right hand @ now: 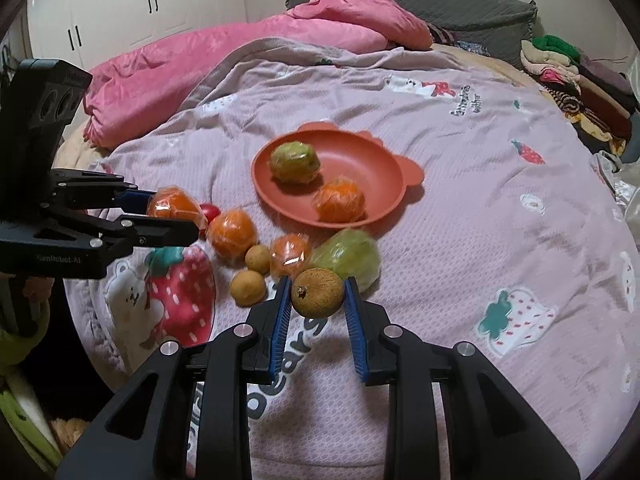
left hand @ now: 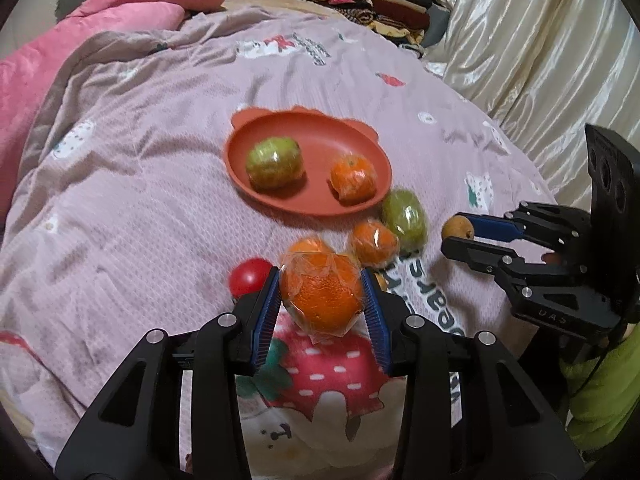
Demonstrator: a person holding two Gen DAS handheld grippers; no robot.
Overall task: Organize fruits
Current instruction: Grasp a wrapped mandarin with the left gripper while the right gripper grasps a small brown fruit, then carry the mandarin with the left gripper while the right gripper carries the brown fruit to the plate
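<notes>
Soft quilt (left hand: 140, 200) under everything. Left gripper (left hand: 322, 300) clamps wrapped orange (left hand: 320, 292) between pads; film slippery, grip across the middle. Right gripper (right hand: 318, 296) clamps small brown fruit (right hand: 317, 293), light, firm. Plate (right hand: 360, 176) ahead of the fingertips.

Terracotta plate (left hand: 280, 128) on a lilac bedspread (left hand: 140, 160) printed with strawberries and bears — pink duvet (right hand: 224, 52) behind.

In the right wrist view the red fruit (right hand: 211, 211) peeks out, mostly hidden behind the wrapped orange (right hand: 174, 205) in the left gripper (right hand: 176, 216). Print on the bedspread (right hand: 440, 128) is too small to read. Clothes pile (right hand: 576, 80) runs off the frame's right edge.
</notes>
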